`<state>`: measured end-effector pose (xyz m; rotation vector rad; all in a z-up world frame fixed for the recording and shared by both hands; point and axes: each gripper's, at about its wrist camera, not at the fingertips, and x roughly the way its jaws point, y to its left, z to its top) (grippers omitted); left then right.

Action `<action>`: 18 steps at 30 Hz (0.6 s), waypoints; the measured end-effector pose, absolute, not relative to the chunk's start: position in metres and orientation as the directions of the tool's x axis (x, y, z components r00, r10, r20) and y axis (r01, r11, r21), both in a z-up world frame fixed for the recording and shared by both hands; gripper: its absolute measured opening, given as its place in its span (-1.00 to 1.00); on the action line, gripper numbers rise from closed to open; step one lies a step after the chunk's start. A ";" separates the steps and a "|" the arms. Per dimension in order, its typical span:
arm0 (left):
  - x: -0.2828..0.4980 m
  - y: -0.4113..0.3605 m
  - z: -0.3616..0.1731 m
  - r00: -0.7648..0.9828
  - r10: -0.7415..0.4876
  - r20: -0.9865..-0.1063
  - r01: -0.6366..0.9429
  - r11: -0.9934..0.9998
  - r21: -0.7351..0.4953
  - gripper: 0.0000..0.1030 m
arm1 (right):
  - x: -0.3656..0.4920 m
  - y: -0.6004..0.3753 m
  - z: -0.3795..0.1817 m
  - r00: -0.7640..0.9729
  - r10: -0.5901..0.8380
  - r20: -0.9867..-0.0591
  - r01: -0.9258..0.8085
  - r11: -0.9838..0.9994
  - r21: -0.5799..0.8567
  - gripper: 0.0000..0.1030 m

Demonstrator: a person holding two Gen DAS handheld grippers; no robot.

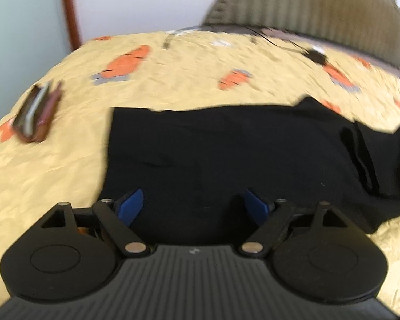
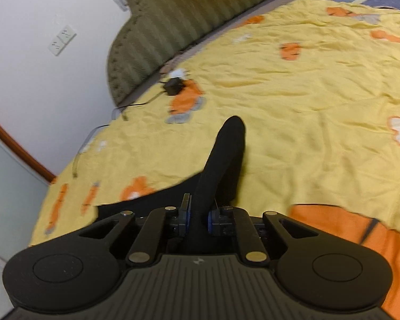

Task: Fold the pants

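Black pants lie spread across a yellow bedsheet, with folds bunched at their right end. My left gripper hovers over the near edge of the pants, its blue pads wide apart with nothing pinched between them. In the right wrist view, my right gripper is shut on a fold of the black pants, which rises as a dark ridge above the sheet beyond the pads.
A brown wallet-like item lies at the left of the bed. A black charger with its cable rests near the olive padded headboard. A white wall with a socket stands to the left.
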<state>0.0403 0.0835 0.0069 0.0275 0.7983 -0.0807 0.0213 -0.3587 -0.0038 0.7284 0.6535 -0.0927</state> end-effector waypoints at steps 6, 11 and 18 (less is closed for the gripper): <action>0.038 0.129 0.010 0.706 -0.002 -0.708 -0.020 1.000 -0.022 0.59 | 0.051 -0.315 0.021 0.808 0.290 -0.513 0.177 0.711 0.681 -0.81; 0.035 0.142 0.003 0.702 0.022 -0.711 -0.035 0.999 -0.004 0.59 | 0.081 -0.251 0.031 0.768 0.412 -0.490 0.060 0.716 0.696 -0.81; 0.032 0.155 -0.001 0.703 0.014 -0.711 -0.042 0.999 -0.022 0.60 | 0.104 -0.192 0.027 0.710 0.517 -0.478 -0.014 0.689 0.725 -0.81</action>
